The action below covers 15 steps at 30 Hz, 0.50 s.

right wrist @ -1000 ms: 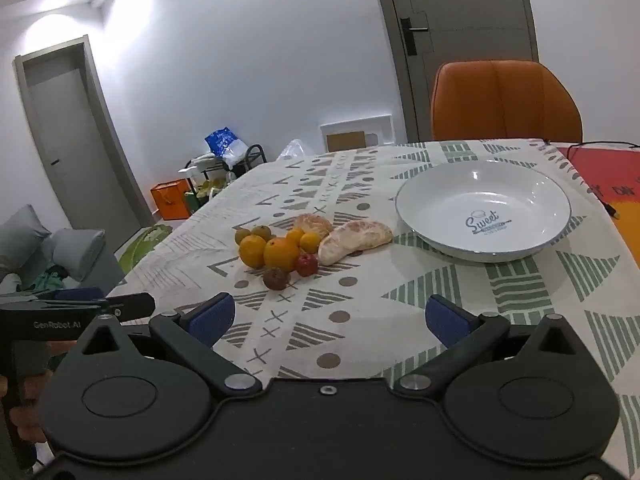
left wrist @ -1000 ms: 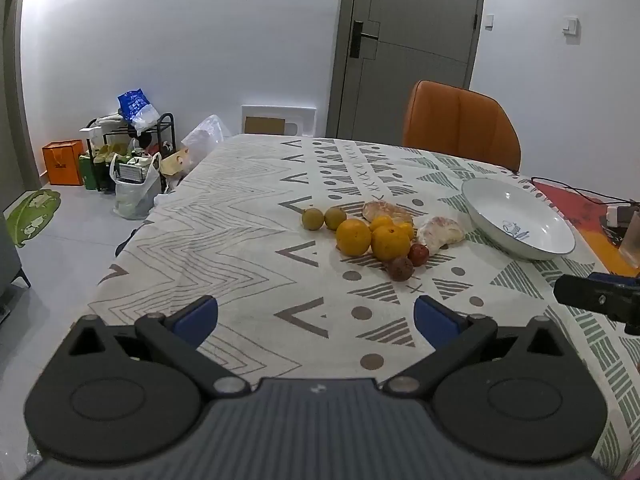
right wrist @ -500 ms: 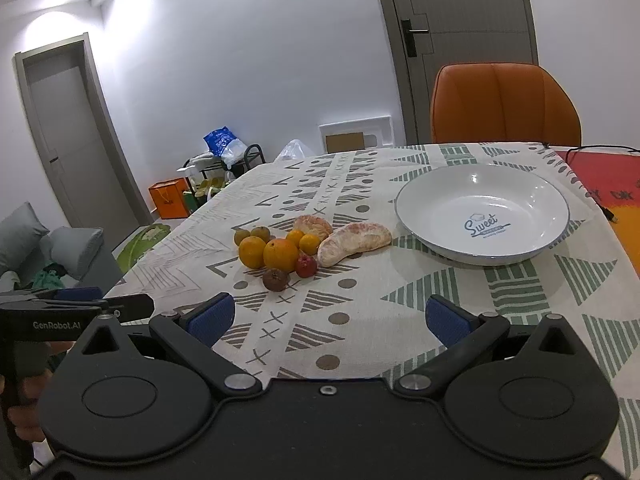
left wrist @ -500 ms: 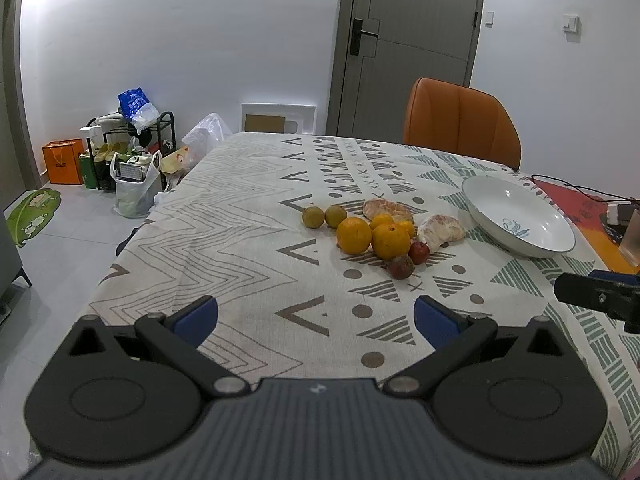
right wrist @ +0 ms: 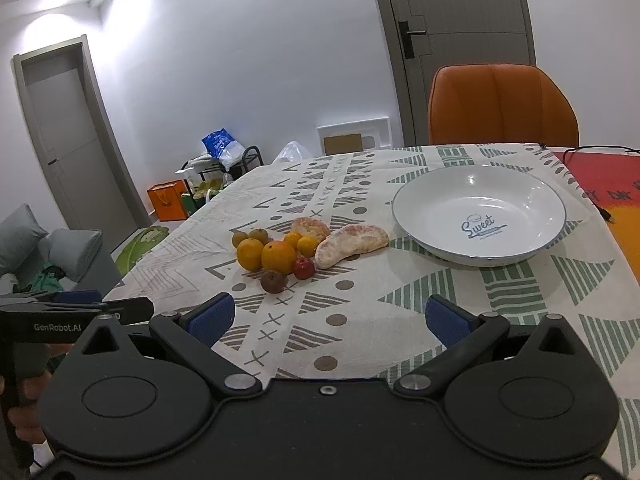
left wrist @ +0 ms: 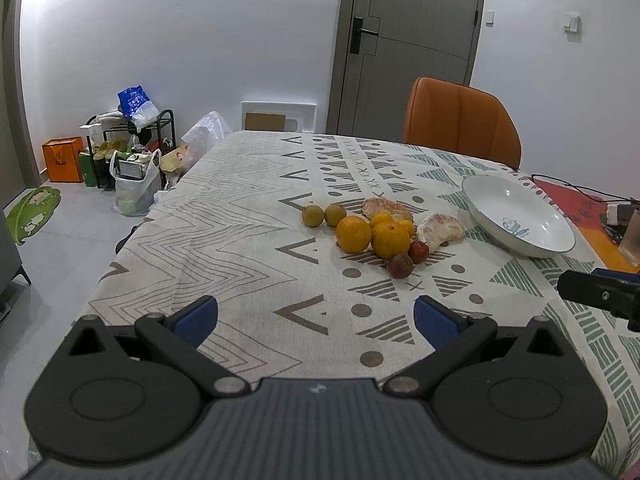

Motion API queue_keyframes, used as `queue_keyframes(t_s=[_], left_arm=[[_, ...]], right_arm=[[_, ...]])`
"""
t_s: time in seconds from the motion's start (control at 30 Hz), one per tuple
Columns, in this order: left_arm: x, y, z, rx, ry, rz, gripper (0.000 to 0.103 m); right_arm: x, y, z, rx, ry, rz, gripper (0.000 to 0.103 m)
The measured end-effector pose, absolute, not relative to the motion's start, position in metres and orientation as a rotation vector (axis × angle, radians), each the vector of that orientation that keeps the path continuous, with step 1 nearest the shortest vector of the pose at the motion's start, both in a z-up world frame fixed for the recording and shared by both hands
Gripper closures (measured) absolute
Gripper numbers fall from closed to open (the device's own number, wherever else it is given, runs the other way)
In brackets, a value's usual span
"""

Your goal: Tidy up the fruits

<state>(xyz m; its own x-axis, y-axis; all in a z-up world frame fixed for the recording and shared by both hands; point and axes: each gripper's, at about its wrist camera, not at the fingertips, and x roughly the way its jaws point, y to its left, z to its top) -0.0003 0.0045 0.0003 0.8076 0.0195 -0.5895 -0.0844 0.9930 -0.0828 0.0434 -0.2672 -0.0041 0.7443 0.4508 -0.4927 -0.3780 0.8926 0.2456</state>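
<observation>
- Fruit pile sits mid-table on the patterned tablecloth (right wrist: 400, 292), all pieces bunched and touching or nearly so.
- Contents, right wrist view: two large oranges (right wrist: 278, 257), two small tangerines (right wrist: 307, 244) behind them, two olive-brown round fruits (right wrist: 258, 235) at the far left, one small red fruit (right wrist: 304, 268), one dark brownish fruit (right wrist: 273, 281) nearest the grippers.
- Two peeled citrus pieces: a long pale segment cluster (right wrist: 352, 245) lying toward the bowl, a rounder peeled one (right wrist: 310, 227) behind the tangerines.
- White bowl (right wrist: 516, 196) with "Sweet" print stands to the right of the pile, near but apart from it. Nothing in it.
- Progress, judged: no fruit in the bowl, pile looks untouched. Assuming the bowl is the destination, the whole job remains.
- Right gripper (right wrist: 326, 318): jaws spread wide, nothing between the blue pads, held over the near table edge, well short of the fruit.
- Left gripper (left wrist: 316, 318): likewise wide apart and empty, low over the cloth, aimed at the pile from the left.
- Each gripper shows at the edge of the other's view; a hand (right wrist: 20, 420) is partly visible under the left one.
- Surroundings: orange chair (right wrist: 502, 106) at the far table end, grey door (right wrist: 460, 32), cluttered rack (left wrist: 132, 140) and bags on the floor.
- Likely first picks: dark fruit or red fruit, nearest and least hemmed in.
</observation>
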Motion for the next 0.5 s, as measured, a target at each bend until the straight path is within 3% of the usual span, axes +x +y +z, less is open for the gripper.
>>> queue_keyframes(t_s=[0.5], left_arm=[[-0.0009,0.0091,0.0021,-0.106,0.623,0.069,0.0]], right_arm=[[0.0451,-0.266,-0.0055,0.156,0.586,0.455,0.0]])
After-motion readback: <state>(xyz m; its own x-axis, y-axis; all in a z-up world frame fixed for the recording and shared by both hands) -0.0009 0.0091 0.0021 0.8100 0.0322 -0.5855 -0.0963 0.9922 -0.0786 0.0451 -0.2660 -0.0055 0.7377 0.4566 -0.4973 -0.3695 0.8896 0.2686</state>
